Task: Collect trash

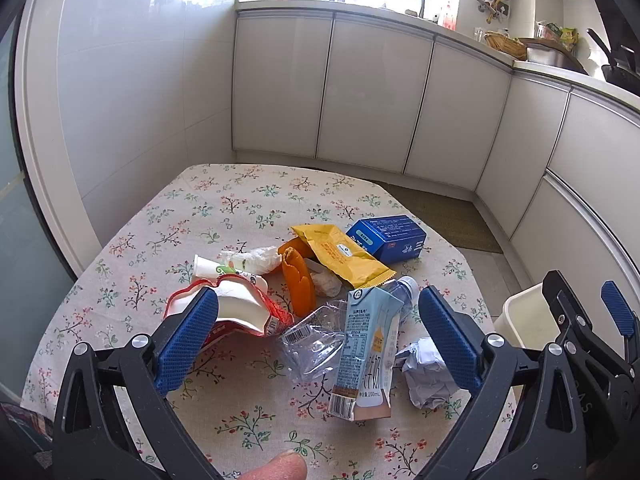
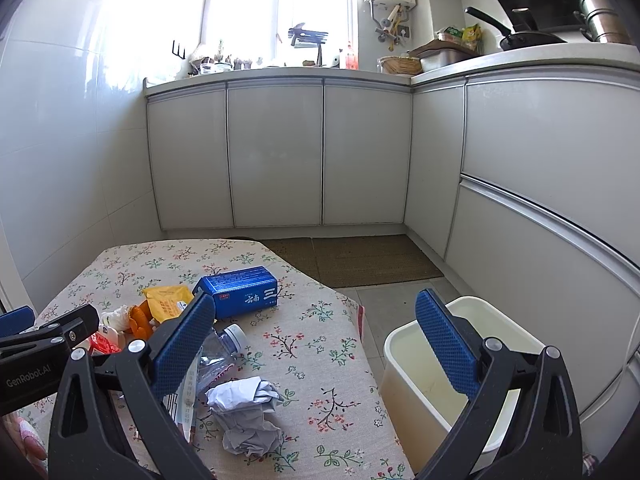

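Trash is piled on the floral tablecloth (image 1: 224, 216): a pale blue milk carton (image 1: 366, 350), a crushed clear bottle (image 1: 316, 340), a crumpled paper ball (image 1: 426, 372), a red and white wrapper (image 1: 236, 312), orange peel (image 1: 298, 284), a yellow packet (image 1: 340, 254) and a blue box (image 1: 386, 238). My left gripper (image 1: 320, 340) is open above the carton and bottle, holding nothing. My right gripper (image 2: 316, 344) is open too, near the table's right edge, with the paper ball (image 2: 248, 416) below it. The blue box (image 2: 240, 292) lies beyond.
A cream bin (image 2: 452, 380) stands on the floor right of the table, its inside looking bare. White cabinets (image 2: 280, 156) line the back and right. A brown mat (image 2: 352, 260) lies on the floor. A thumb (image 1: 276, 466) shows at the bottom edge.
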